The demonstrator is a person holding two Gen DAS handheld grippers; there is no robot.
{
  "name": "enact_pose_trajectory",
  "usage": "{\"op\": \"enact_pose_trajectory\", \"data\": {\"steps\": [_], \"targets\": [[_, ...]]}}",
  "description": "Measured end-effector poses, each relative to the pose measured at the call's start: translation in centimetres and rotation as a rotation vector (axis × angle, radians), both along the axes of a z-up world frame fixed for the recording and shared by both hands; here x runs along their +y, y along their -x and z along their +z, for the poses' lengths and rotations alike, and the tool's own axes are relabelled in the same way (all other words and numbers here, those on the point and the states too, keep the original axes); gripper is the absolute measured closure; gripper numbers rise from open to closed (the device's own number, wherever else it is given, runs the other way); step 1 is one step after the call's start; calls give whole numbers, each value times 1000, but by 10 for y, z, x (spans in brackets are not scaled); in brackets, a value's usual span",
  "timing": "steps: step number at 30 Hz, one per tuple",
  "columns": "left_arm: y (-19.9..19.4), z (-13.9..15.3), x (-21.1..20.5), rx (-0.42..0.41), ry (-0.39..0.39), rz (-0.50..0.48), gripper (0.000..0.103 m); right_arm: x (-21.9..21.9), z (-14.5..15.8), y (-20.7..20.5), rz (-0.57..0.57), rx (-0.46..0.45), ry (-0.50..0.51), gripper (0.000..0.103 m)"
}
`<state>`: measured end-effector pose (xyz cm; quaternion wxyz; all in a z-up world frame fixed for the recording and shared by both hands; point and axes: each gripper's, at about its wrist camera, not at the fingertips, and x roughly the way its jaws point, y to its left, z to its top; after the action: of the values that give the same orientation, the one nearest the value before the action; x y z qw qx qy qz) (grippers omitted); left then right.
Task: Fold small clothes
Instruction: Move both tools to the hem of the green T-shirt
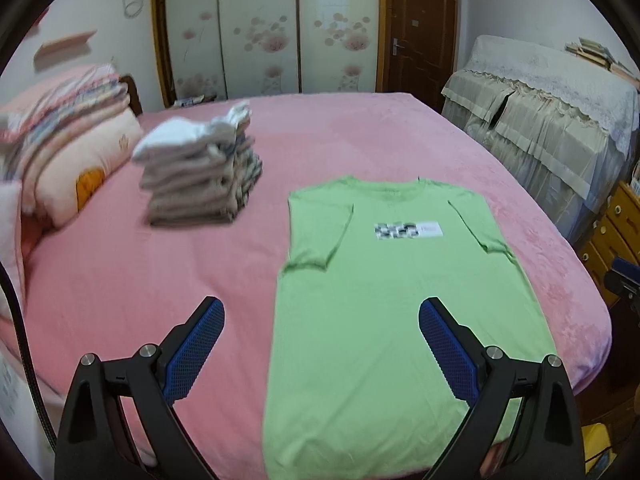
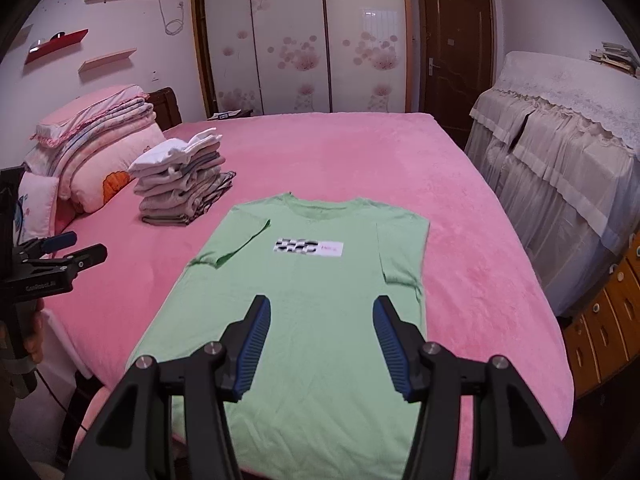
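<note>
A light green T-shirt point(image 2: 316, 300) lies spread flat, front up, on a bed covered by a pink blanket point(image 2: 460, 208), its neckline toward the far wardrobe point(image 2: 296, 36) and both short sleeves folded in over the chest, where a small checkered printed label shows. To its left, nearer the pillows point(image 2: 92, 152), stands a stack of folded clothes point(image 2: 180, 184) in greys and whites, apart from the shirt. The left gripper point(image 1: 321, 320) hovers above the shirt's near left edge with its blue-padded jaws spread wide and nothing between them. The right gripper point(image 2: 322, 316) hangs over the lower middle of the shirt, jaws partly apart and empty, not touching the fabric
</note>
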<state>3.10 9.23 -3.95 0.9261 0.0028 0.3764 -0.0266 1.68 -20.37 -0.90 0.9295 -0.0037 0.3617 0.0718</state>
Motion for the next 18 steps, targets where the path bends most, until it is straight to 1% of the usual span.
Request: {"op": "enact_pose_trajectory", "data": {"steps": [2,5,7,9,13,15,18], "targets": [[12,-19,7,19,38,3,6,-7,-9,18,-24,-2,8,49],[23,-48,18,40,63,17,6,-18,-24,38,-54,-6,19,49],[31,-69,26,56,52,32,6,-26,-37,49,-81,-15,39,49],[34,-85,33,81,49,41,6,-34,-52,57,-97,-3,44,49],[42,-116,50,139,71,83,6,-48,-80,71,-96,29,46,49],[44,-126,56,163,80,82,6,-53,-90,76,-88,38,31,49],[45,-147,58,215,57,54,6,-62,-109,80,-70,74,16,49]]}}
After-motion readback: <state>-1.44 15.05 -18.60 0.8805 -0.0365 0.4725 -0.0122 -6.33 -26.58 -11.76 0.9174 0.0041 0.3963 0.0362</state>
